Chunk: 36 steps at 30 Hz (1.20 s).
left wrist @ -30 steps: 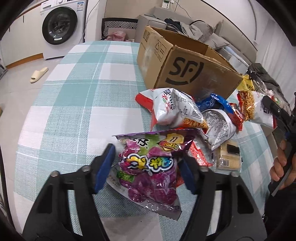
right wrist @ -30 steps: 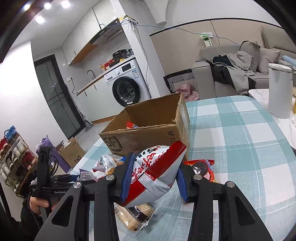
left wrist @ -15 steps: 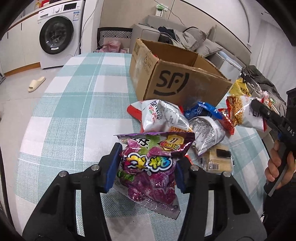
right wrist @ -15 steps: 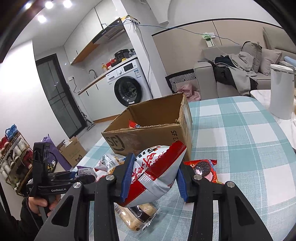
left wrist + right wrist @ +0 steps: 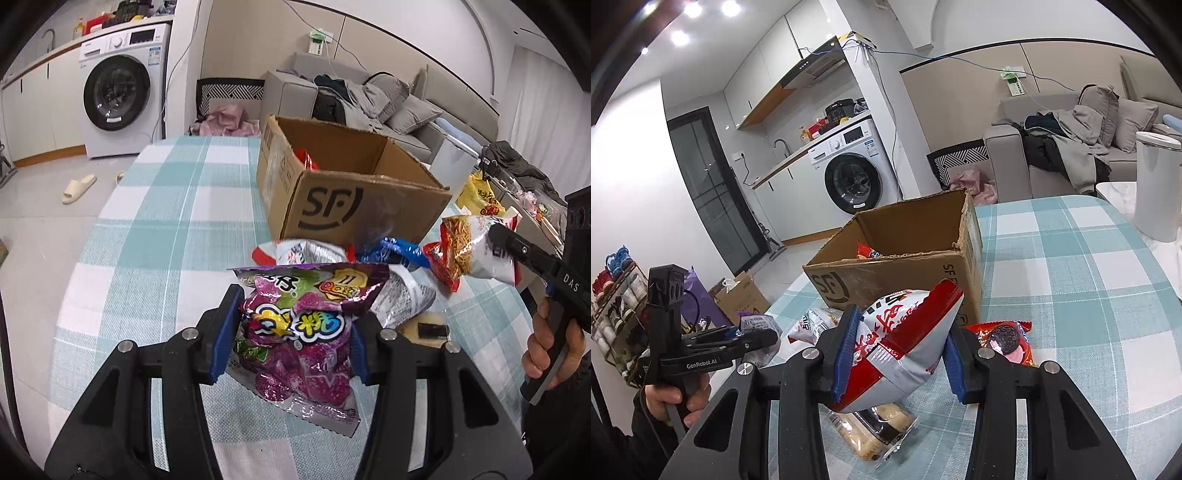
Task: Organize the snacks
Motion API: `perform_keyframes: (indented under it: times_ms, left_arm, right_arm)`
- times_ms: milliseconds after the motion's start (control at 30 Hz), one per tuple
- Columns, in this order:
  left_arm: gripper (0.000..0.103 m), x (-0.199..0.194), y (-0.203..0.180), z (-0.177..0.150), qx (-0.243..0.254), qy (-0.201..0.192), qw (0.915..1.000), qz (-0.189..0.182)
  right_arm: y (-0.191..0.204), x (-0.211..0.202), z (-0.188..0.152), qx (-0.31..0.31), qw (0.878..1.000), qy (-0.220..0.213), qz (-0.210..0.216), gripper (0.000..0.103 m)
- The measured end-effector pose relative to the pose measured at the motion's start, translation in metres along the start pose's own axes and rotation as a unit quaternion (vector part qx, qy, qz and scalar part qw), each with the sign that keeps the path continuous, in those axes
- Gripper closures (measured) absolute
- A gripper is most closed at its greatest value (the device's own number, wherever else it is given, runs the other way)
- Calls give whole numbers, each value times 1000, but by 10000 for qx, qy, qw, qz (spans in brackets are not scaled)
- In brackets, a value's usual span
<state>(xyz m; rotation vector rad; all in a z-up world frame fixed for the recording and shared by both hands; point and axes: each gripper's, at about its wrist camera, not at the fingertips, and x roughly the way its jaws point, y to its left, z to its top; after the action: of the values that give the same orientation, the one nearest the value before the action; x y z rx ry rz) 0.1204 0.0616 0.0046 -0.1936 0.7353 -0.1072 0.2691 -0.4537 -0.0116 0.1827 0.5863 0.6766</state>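
Fingers clenched on snack bags, both sides.
Left fingers point(image 5: 226, 325) pinching purple candy bag point(image 5: 299, 328) above checked bench point(image 5: 155, 229); right fingers point(image 5: 846, 349) squeezing red-and-white chip bag point(image 5: 905, 343) before open cardboard box point(image 5: 901, 273) printed "SF"; Oreo pack point(image 5: 1004, 339) lying alongside.

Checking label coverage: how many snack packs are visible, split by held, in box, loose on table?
Left hand-held gripper: 1, purple candy bag
Right hand-held gripper: 1, red-and-grey bag
Cardboard box: 1 visible, red packet
Table, loose: 5, white bag, blue packet, silver bag, biscuit pack, Oreo pack
Total: 8
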Motion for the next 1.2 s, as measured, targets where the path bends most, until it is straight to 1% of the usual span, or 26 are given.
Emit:
perform_keyframes:
  times_ms: [300,733,1000,1200]
  left_arm:
    - [55,-9,-11,21,34,-265,9996,-45]
    - [55,-22,-32,56,155,-578,9982,-78]
    - [55,-26,-41,76,191,-674,9975,-80]
    - [55,-17,-47,90,275,-696,9972,-13]
  right_arm:
    - [2,-1,10,42,9999,-104,92,61]
    - [7,-5,37,150,9995,-248,128,61]
    - [8,-9,56,236,9992,-310,130,61]
    - [7,-6,68,342,9988,-326,121,61]
